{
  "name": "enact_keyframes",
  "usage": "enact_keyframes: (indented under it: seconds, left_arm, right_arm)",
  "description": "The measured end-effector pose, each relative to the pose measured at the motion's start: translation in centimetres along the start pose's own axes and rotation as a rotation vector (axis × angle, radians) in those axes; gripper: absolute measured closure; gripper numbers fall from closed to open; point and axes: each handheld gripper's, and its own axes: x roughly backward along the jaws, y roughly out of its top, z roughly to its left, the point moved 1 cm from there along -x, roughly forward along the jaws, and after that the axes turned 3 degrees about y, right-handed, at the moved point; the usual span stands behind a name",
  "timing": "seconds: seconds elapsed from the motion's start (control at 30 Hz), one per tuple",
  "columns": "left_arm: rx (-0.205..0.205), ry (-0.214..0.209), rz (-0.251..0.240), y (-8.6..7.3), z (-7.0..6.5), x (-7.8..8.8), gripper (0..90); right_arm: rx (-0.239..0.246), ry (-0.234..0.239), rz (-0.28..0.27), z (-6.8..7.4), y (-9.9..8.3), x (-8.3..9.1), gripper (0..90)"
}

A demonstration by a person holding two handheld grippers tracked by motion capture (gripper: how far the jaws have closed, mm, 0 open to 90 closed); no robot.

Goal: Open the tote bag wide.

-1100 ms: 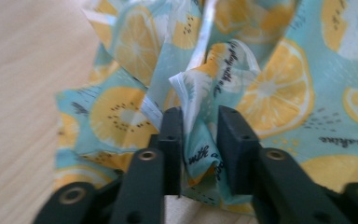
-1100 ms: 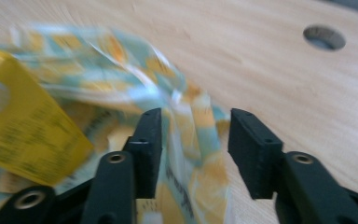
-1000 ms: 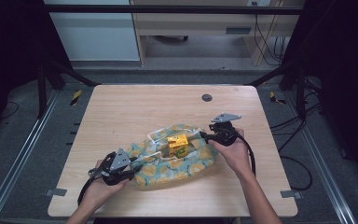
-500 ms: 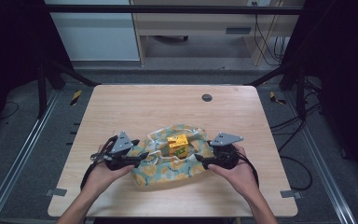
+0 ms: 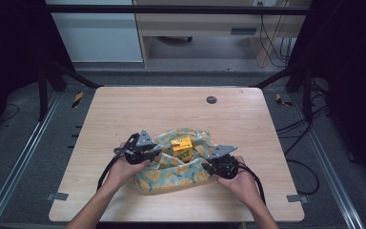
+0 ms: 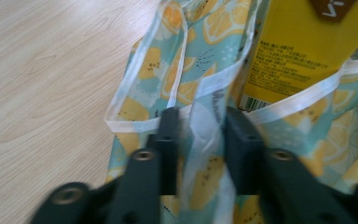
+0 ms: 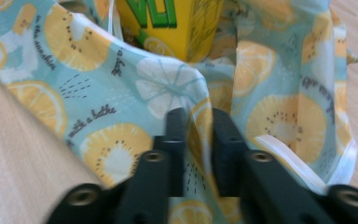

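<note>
Wooden table [image 5: 124, 114]: fruit-print bag [image 5: 171, 174] lies crosswise, carton [image 5: 182, 146] upright.

One surface [image 5: 124, 114], light wood. On it, one bag [image 5: 171, 179], teal with lemon slices, and one yellow carton [image 5: 182, 147] standing inside it. Two hand-held grippers on the bag: the left hand-held gripper [image 5: 148, 153] and the right hand-held gripper [image 5: 210, 164]. One dark round disc [image 5: 211, 99] near the far edge.
</note>
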Motion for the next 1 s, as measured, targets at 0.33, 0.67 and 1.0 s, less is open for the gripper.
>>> enact_keyframes:
  seconds: [0.33, 0.67, 1.0]
  left_arm:
    - [0.057, 0.055, -0.028, -1.8, 1.2, -0.3, 88.6]
    - [0.046, 0.053, 0.015, -2.4, 1.3, -1.2, 89.0]
    - [0.067, 0.056, 0.029, -2.8, 1.3, -1.1, 87.9]
  right_arm:
    - [0.001, 0.044, 0.02, -0.2, -2.3, 0.2, 90.0]
    - [-0.003, 0.059, 0.058, -0.1, -3.4, 0.0, 90.0]
    - [-0.02, 0.059, 0.051, -0.2, -4.1, 0.5, 89.6]
